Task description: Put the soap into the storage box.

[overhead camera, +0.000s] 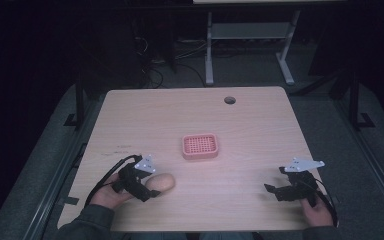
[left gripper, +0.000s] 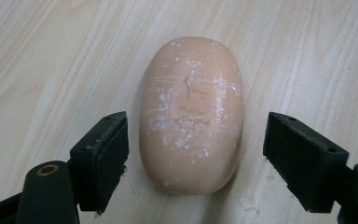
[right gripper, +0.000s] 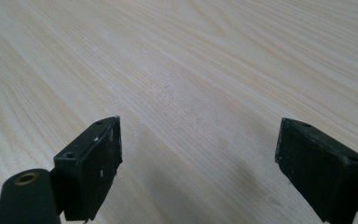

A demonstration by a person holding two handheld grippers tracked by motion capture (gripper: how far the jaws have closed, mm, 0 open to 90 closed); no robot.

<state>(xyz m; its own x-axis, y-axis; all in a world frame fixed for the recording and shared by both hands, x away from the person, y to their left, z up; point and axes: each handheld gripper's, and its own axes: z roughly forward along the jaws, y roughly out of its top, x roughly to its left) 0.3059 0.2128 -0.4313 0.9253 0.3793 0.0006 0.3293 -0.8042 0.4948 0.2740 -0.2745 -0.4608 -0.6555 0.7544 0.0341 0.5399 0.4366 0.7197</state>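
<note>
Left gripper (left gripper: 196, 158): fingers wide apart, straddling the soap (left gripper: 191, 114) near the desk's (overhead camera: 260, 120) front-left corner. Right gripper (right gripper: 198, 170): fingers spread, empty.

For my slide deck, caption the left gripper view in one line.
Open left gripper straddling a scuffed peach soap bar lying on the wooden table, neither jaw touching it.

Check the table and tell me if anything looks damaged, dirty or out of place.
The soap bar lies on the bare table between the open left claw, apart from the pink soap dish. Its top is scuffed, with white scratches and flecks. Nothing is spilled.
</note>
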